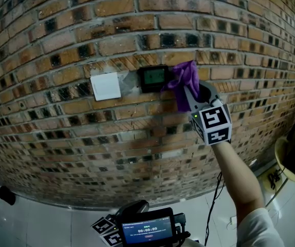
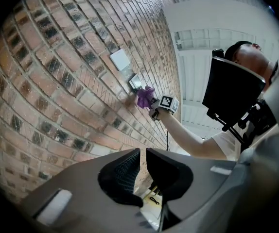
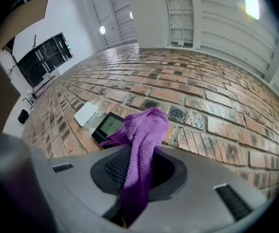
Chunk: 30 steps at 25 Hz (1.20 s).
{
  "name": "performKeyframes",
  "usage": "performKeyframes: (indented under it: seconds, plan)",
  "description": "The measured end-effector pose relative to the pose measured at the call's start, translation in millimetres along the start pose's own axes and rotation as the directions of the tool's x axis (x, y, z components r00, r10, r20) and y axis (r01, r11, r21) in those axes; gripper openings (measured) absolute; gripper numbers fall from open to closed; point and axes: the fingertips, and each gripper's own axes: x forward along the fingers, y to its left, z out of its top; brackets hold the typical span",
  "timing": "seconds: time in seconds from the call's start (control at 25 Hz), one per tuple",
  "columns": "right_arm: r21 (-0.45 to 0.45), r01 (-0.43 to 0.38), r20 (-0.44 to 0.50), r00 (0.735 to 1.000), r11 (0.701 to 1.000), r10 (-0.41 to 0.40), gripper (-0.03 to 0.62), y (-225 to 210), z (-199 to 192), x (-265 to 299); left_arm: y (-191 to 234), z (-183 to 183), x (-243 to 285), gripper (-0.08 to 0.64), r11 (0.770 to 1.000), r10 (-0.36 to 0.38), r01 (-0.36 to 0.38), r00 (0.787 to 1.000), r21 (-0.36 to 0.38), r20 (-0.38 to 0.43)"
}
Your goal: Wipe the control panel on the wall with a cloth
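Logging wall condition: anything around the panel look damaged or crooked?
Nothing stands out. The control panel and white plate sit straight and intact; the right gripper holds the purple cloth at the panel's right edge.

The cloth [image 3: 142, 130] is fuzzy purple microfibre, the brick wall [image 1: 60, 35] rough and matt, the control panel [image 1: 153, 77] glossy black plastic, the switch plate [image 1: 105, 86] smooth white plastic, and the right gripper [image 3: 137, 166] matt grey plastic with dark ribbed pads [image 3: 116, 166].
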Motion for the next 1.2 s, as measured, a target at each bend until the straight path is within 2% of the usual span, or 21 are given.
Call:
performKeyframes:
  seconds: [0.28, 0.52, 1.2]
  plan:
    - [0.01, 0.023, 0.037, 0.999, 1.0, -0.023, 0.081, -12.3, 5.4, -25.2, -1.0, -3.7, 5.2, 0.034, 1.0, -0.008, 0.008, 1.0, -0.006, -0.014]
    - [0.015, 0.009, 0.051, 0.999, 1.0, -0.01, 0.081, -6.3, 6.4, -50.4, -2.9, -7.8, 11.1, 0.034, 1.0, -0.019, 0.019, 1.0, -0.013, -0.017]
    - [0.049, -0.024, 0.001, 1.0, 0.998, 0.024, 0.081, 5.1, -24.1, -101.2, -6.6, -18.1, 25.5, 0.034, 0.999, -0.038, 0.037, 0.999, -0.027, -0.036]
